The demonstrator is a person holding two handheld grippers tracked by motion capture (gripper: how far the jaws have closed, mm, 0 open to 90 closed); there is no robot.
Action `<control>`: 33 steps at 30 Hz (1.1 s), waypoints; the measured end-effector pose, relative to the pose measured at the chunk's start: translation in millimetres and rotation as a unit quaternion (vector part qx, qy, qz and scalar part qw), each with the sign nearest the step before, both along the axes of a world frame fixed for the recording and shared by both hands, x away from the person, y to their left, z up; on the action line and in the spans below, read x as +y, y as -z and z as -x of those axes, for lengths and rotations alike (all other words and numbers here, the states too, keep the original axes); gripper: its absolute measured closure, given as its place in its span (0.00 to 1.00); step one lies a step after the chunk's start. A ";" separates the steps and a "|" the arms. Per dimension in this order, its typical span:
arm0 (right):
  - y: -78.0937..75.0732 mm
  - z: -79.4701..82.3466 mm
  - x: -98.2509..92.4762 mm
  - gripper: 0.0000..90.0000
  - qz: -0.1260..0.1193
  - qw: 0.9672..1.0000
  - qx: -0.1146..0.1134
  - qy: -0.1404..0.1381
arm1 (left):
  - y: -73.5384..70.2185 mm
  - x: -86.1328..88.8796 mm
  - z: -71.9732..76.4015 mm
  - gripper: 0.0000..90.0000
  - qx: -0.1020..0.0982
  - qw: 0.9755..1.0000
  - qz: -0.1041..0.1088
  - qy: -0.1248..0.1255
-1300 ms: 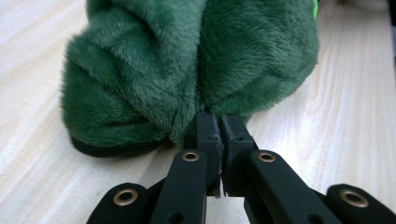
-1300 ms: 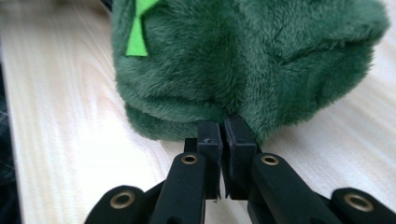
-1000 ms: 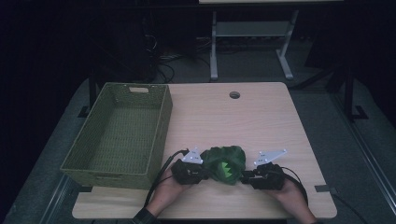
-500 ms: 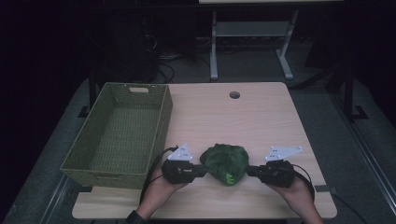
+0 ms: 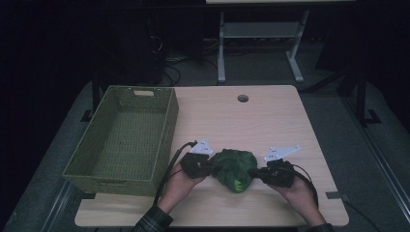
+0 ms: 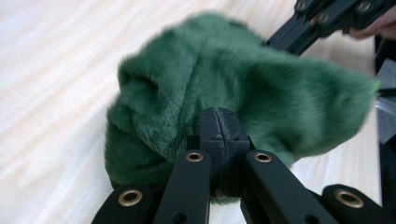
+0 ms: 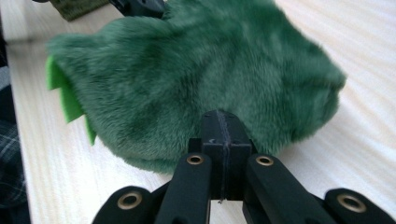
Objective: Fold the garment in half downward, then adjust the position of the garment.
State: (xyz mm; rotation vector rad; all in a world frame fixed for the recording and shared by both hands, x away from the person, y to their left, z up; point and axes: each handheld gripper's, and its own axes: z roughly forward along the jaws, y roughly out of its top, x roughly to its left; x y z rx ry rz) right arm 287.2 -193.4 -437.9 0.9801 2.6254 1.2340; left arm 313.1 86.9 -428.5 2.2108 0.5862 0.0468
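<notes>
Because we have pinched the green plush toy (image 5: 235, 168) at both ends — left gripper (image 5: 211, 166) and right gripper (image 5: 254, 171) have just clamped its fur — it sits at the table's (image 5: 270, 121) near edge, right of the basket (image 5: 121, 140), ready to lift.

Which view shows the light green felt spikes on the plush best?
The right gripper view: the light green felt spikes stick out sharp and close at the left edge of the green plush. The high view gives them as a small bright patch; the left gripper view catches a sliver at the fur's right edge.
</notes>
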 end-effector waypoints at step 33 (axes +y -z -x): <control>2.5 -44.4 -31.8 1.00 0.019 0.998 0.003 0.066 | 10.3 14.1 12.6 1.00 0.017 1.000 -0.022 -0.005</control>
